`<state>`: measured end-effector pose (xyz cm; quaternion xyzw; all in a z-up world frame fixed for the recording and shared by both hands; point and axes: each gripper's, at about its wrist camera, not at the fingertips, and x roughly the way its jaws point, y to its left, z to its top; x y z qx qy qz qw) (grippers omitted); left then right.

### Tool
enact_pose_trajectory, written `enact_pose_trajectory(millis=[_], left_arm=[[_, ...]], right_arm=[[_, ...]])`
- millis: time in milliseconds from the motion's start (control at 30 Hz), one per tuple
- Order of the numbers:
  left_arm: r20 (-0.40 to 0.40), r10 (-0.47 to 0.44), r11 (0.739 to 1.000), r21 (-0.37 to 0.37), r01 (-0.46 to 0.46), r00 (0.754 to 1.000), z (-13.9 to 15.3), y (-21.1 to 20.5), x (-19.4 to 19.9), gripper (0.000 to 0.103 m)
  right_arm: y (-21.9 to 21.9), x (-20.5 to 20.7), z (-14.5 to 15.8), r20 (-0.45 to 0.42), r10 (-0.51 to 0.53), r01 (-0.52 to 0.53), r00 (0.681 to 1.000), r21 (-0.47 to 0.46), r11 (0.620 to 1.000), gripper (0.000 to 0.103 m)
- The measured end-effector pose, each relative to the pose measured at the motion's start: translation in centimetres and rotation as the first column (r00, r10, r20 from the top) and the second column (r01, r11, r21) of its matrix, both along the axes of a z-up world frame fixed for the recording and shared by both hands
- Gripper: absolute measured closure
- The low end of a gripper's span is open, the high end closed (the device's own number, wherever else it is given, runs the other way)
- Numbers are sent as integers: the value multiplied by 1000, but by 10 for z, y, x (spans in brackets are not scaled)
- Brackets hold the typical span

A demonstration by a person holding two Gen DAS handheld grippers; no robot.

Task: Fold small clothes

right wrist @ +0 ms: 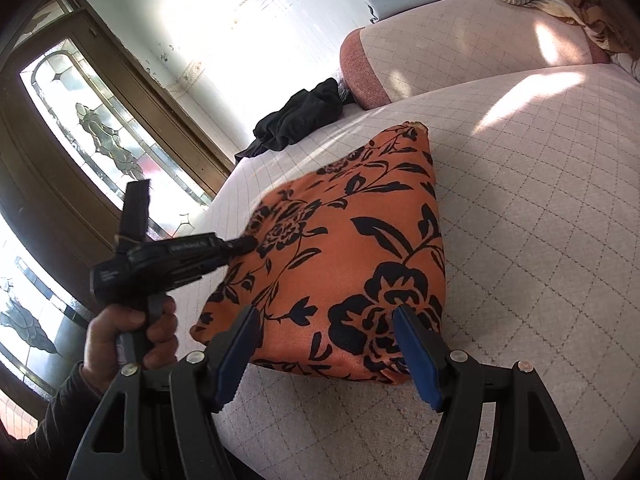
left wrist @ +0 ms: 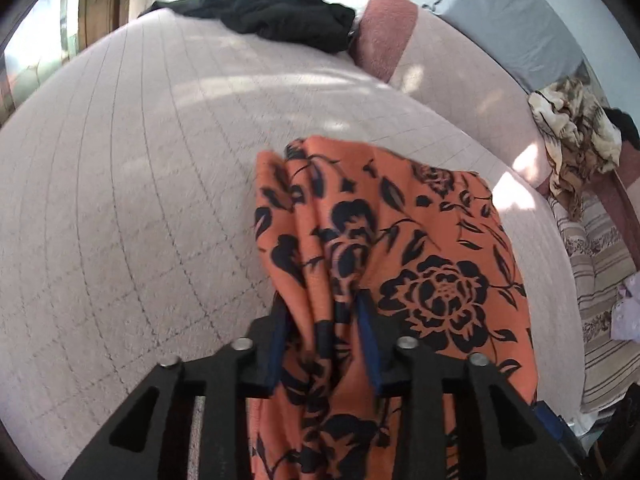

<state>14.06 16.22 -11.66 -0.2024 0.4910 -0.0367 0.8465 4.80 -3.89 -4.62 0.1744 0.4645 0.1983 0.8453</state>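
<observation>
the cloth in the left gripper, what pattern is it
Orange cloth with a black rose-and-leaf print, clearest in the right wrist view.

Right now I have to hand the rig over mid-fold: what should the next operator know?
Left tongs: shut on a bunched edge of the orange floral garment, lifting that side off the bed.
Right tongs: open, holding nothing, at the garment's near edge.
The garment lies partly folded on the quilted mattress. A black garment waits near the far corner by the bolster.
Done: a first fold, it appears.
Left: lay the held edge over, flatten, then fold the black one.
</observation>
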Motion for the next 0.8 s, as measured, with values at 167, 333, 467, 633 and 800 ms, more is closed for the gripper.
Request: enact_pose_trajectory(millis=[167, 333, 467, 633, 800], left_arm=[[119, 90, 996, -25, -87, 989, 38, 30, -20, 33], [168, -32, 995, -91, 48, 985, 56, 21, -20, 34], [61, -65, 992, -100, 71, 996, 34, 6, 17, 36], [-35, -96, 990, -103, 92, 995, 13, 1, 49, 46], [-25, -126, 985, -119, 123, 992, 15, 0, 61, 89]], right_arm=[[0, 0, 0, 1, 10, -10, 1000, -18, 1000, 30], [2, 1, 1, 4, 8, -8, 1000, -17, 1000, 30], [1, -1, 3, 5, 9, -9, 1000, -19, 1000, 30], [-4, -2, 3, 2, -1, 1, 1000, -17, 1000, 30], [-5, 1, 2, 1, 3, -3, 1000, -11, 1000, 30]])
